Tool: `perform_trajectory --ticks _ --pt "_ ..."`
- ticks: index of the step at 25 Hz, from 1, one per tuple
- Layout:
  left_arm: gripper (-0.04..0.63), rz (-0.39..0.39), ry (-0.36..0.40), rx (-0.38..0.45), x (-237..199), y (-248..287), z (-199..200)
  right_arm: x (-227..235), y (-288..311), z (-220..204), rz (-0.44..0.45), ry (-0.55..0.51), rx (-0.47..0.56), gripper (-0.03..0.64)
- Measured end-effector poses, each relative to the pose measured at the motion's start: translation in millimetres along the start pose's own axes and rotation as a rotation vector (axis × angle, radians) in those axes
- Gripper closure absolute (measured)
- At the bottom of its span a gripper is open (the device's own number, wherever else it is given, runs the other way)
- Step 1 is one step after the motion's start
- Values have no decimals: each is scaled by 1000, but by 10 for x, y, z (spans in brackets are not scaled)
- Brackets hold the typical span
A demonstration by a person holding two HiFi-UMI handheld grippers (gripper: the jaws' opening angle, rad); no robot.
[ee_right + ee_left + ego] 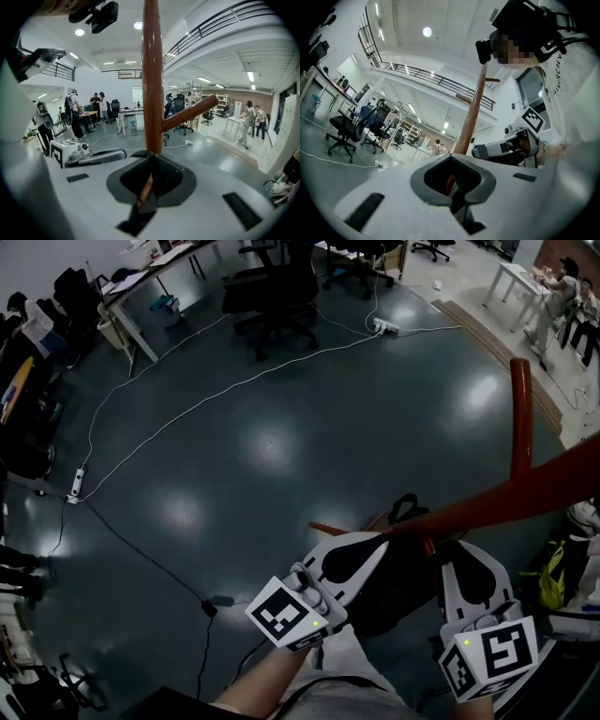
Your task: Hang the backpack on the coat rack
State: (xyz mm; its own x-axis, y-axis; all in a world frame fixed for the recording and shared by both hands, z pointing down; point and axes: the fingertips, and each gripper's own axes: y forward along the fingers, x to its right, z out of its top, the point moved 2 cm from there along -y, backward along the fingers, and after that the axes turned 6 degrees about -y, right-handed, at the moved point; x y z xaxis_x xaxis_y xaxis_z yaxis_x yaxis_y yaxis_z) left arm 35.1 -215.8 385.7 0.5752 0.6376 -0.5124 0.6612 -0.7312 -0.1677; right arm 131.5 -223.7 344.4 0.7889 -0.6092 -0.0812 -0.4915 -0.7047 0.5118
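Observation:
The black backpack (pixel 398 592) hangs below my two grippers, pressed against the red-brown coat rack pole (pixel 525 486). Its top loop (pixel 405 509) sticks up beside the pole. One rack peg (pixel 521 418) juts out past the grippers. My left gripper (pixel 380 538) is shut, with black backpack fabric (pixel 459 206) pinched between its jaws. To its right, my right gripper (pixel 457 561) is shut on a black strap (pixel 140 213) right at the pole (pixel 152 79), below a slanted peg (pixel 187 115). In the left gripper view the pole (pixel 471 117) rises just behind the left gripper (pixel 452 185).
Dark glossy floor with white cables (pixel 187 409) and a power strip (pixel 77 486). Office chairs (pixel 272 287) and desks (pixel 150 268) stand far back. Shoes and a yellow-green item (pixel 553 568) lie at the right. People stand by tables (pixel 84 112) in the distance.

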Motion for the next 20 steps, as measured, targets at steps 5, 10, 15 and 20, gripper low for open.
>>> perform_trajectory --ticks 5,10,15,20 --pt "586 21 -5 -5 -82 -109 5 -58 79 -52 42 11 -64 583" --pt "586 26 -22 -1 -172 -150 3 -93 163 -101 86 1 -143 583" --pt "586 34 -44 24 -253 -160 53 -106 197 -131 131 -7 -195 581" --pt "584 31 -34 24 -280 -167 41 -110 172 -127 155 -26 -221 569"
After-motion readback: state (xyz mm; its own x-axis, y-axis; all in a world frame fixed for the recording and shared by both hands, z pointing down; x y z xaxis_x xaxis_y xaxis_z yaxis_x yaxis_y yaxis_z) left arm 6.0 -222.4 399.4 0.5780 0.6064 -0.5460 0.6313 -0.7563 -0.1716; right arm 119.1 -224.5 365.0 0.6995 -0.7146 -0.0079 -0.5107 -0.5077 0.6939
